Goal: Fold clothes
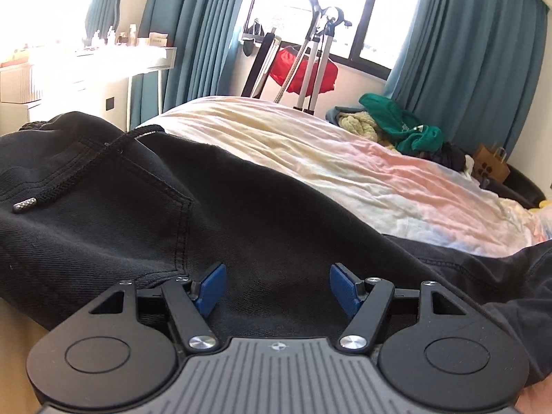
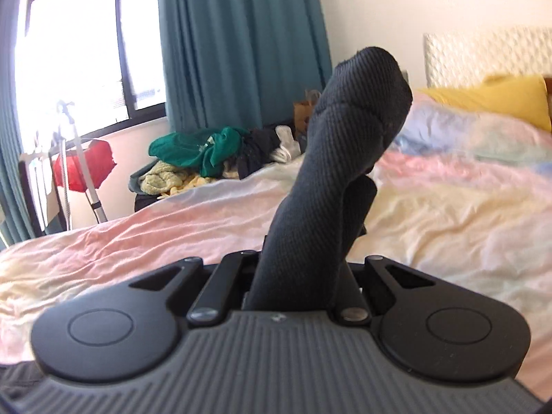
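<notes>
Right wrist view shows our right gripper clenched on a raised bunch of the black drawstring trousers, spread on the near bed. Our left gripper hovers released above them. We judge a fold underway; next, carry the cloth across.

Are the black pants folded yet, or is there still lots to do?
Not folded yet. The black pants still lie spread across the bed, drawstring loose. In hand: the right hand-held gripper is shut on a bunch of dark fabric, lifted off the bed, while the left hand-held gripper hangs open over the pants. Left: finishing this fold, plus the pile of clothes by the window, green one on top.
</notes>
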Tool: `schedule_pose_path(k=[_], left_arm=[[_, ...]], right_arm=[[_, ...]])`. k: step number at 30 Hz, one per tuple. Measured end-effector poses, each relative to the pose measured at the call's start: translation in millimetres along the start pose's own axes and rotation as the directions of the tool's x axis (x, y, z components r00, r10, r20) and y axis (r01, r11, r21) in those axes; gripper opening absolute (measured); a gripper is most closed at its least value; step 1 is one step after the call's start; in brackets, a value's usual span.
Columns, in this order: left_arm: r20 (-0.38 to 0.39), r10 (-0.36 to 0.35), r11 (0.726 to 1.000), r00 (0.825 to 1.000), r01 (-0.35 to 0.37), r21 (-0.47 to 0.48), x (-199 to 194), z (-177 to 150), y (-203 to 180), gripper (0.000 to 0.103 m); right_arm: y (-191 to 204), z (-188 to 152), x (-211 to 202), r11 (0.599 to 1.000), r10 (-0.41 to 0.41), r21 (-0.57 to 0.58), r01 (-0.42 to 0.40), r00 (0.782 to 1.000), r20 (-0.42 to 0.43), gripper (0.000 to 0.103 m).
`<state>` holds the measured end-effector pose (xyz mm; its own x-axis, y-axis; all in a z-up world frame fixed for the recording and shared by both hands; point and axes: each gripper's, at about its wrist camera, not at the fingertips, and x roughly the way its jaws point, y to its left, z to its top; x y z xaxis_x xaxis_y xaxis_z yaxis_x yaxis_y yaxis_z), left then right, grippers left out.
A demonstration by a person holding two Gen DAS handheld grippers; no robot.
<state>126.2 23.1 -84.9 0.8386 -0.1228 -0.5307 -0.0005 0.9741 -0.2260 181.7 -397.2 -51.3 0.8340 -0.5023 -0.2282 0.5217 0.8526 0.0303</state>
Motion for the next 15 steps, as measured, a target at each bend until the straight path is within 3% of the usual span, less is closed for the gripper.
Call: schedule_pose_path(k=[3,5,8,11,12,13,15], left_arm=[[0.055,-0.010,0.998,0.998,0.013,-0.063,-13.7,11.2,8.2,0.072],[0.076,-0.012,0.995,0.997,0.020,-0.098,-19.2,17.6,14.2,0.072],[0.097,0.020,0.995,0.995,-0.010,-0.101,-23.5,21.9,19.3,0.072],[0.101,0.030,0.994,0.994,-0.019,-0.112,-24.4,25.7,23.6,0.072],[0.104,0.026,0.992,0.994,-0.013,-0.124,-25.2,27.7,25.5,0.072],[0.111,0.023,0.991,0.994,-0.008,-0.135,-26.9,29.6,26.9,0.072],[0.126,0.020,0.989,0.992,-0.001,-0.149,-30.9,33.5,29.3,0.072]], right_arm=[[78.0,-3.2,-38.2,0.951,0.155,-0.286,-0.117,0.981,0.114,0.013],[121.5,-22.9,-58.8,0.885,0.265,-0.419,-0.204,0.960,0.092,0.013],[175.5,-75.9,-82.5,0.741,0.387,-0.571,-0.353,0.920,-0.067,0.013],[204.5,-127.5,-97.3,0.591,0.427,-0.673,-0.445,0.880,-0.208,0.013],[212.3,-139.5,-101.3,0.553,0.414,-0.715,-0.428,0.886,-0.210,0.014],[215.2,-141.2,-102.4,0.542,0.407,-0.734,-0.410,0.892,-0.198,0.014],[209.7,-119.9,-97.3,0.612,0.424,-0.653,-0.446,0.882,-0.204,0.014]])
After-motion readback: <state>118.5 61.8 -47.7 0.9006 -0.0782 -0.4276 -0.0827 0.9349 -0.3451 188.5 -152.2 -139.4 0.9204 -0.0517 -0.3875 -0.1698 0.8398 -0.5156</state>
